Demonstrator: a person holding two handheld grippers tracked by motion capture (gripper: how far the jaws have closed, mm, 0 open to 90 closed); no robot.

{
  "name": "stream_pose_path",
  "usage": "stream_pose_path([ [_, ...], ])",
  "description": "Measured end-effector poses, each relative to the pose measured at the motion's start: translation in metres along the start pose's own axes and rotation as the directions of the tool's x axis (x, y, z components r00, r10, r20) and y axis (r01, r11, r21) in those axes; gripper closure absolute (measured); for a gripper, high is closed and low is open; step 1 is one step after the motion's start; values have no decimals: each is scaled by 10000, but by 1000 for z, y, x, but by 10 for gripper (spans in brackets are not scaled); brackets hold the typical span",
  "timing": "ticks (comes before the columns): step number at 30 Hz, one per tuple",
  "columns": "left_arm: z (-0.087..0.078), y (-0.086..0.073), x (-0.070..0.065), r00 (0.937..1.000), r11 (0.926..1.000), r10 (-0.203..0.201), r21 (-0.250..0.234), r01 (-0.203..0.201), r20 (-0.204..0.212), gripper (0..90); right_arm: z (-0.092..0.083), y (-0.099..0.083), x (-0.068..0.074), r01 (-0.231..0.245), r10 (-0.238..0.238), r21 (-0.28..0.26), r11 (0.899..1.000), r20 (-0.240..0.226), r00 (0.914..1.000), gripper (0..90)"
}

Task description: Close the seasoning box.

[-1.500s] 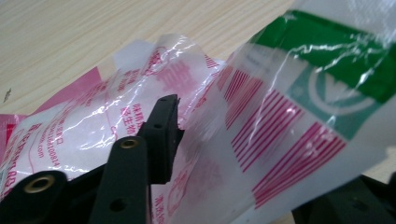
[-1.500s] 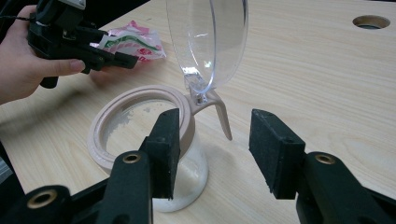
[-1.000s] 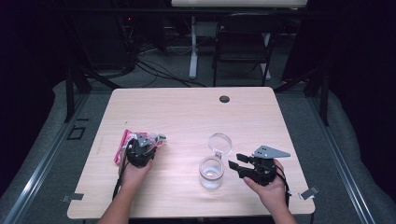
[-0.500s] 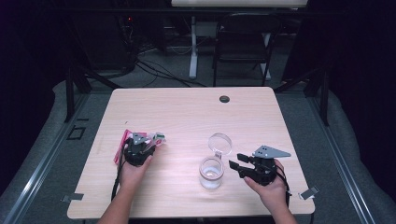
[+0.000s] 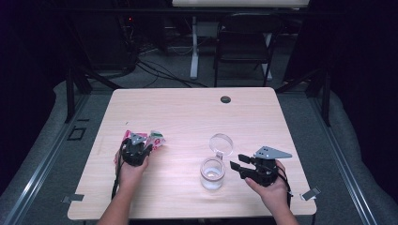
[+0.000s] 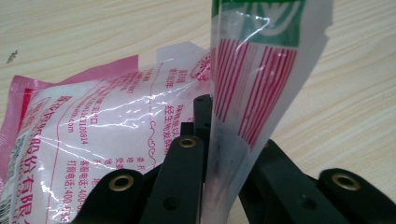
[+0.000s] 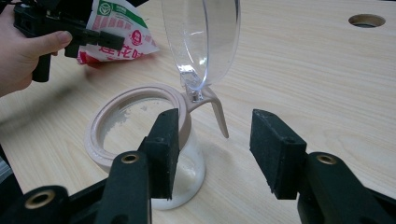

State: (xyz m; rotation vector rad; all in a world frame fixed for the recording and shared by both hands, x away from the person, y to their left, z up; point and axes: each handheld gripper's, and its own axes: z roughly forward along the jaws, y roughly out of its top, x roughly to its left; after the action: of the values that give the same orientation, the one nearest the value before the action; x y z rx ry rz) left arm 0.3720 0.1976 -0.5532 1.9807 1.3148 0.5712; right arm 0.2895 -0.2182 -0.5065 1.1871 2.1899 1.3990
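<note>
My left gripper point(image 5: 140, 144) is at the table's left. Its jaws have just been closing and now pinch the edge of a red, white and green striped packet point(image 6: 261, 70), which stands upright between them; the packet point(image 5: 157, 139) shows beside the jaws from above. A second, pink packet point(image 6: 93, 135) lies flat behind it on the wood. My right gripper point(image 7: 215, 149) stands open, level with the table, one pad beside the pink rim of a clear jar point(image 7: 140, 126). The jar's hinged clear lid point(image 7: 205, 37) is swung up. From above, the jar point(image 5: 212, 173) sits just left of the right gripper point(image 5: 236, 161).
The wooden table point(image 5: 187, 117) has a round cable hole point(image 5: 225, 99) near its far edge. A dark chair point(image 5: 244, 42) and cables sit on the floor beyond it. Bare wood stretches between the packets and the jar.
The left gripper has edged slightly left with the striped packet at its jaws. The right gripper and the jar have kept still.
</note>
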Motion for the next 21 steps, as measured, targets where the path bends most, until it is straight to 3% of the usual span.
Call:
stream_pose_path([
  [8, -4, 2, 4, 9999, 9999, -103, -94, 103, 26, 900, -2, 1, 0, 10, -10, 29, 10000, 9, 10000, 521],
  [21, -23, 9, 10, 9995, 9990, 227, -370, -235, -219, 900, -4, 1, -2, 30, -30, -37, 10000, 29, 10000, 519],
])
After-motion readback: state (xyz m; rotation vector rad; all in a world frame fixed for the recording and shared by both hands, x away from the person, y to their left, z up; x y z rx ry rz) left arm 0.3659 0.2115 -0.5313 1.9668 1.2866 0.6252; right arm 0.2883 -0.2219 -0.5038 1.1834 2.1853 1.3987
